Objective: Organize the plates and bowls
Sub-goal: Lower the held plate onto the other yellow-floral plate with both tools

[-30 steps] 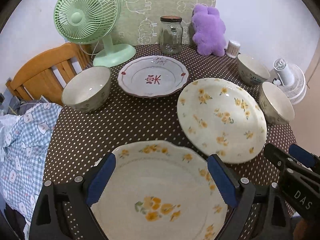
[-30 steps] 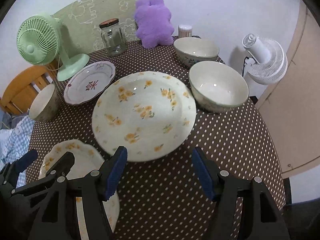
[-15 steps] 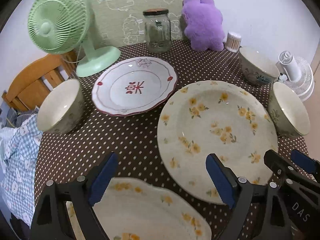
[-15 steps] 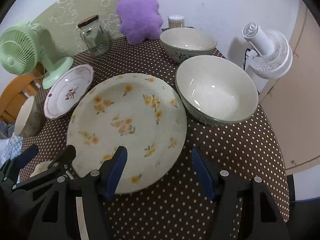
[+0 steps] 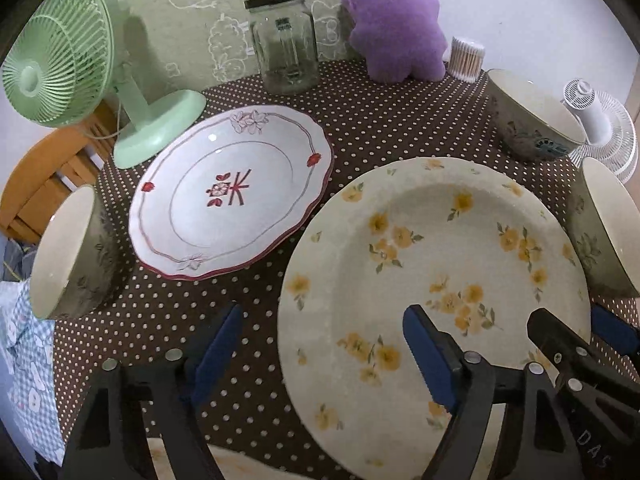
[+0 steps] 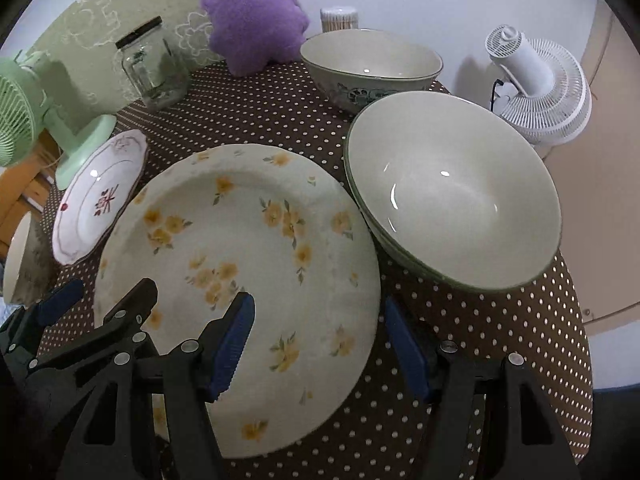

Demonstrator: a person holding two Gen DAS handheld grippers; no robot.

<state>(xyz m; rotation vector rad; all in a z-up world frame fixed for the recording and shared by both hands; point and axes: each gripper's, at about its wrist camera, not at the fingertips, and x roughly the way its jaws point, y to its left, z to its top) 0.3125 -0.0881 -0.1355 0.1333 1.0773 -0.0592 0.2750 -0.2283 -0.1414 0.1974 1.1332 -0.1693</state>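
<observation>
Plates and bowls all over the dotted brown desk [image 5: 360,120] right now. My left hand-held gripper [image 5: 320,344] has its blue pads spread wide apart, holding nothing; one pad sits over bare cloth, the other over the near-left part of the big yellow-flower plate [image 5: 436,264]. My right hand-held gripper [image 6: 320,332] is spread apart too, with its left pad over that same plate's near part and its right pad over the cloth just off the plate's right rim. I honestly can't tell whether either one is touching the plate or just hovering above it, since the fisheye flattens everything. That plate lies flat in the middle of the desk. Just beside it on the right is a plain cream bowl [image 6: 456,196], almost touching its rim, and behind that one is a bowl with a blue-green pattern [image 6: 372,64] on its outside. To the plate's left is a white plate with red trim [image 5: 232,192], and further left, at the desk's edge, a third bowl [image 5: 68,252]. A sliver of a second flowered plate [image 5: 240,464] peeks in under my left gripper at the bottom. Along the back: green fan [image 5: 68,60], glass jar [image 5: 286,40], purple plush [image 5: 394,20], tub of cotton swabs [image 5: 466,58]. White fan [image 6: 536,84] stands off the desk to the right.
</observation>
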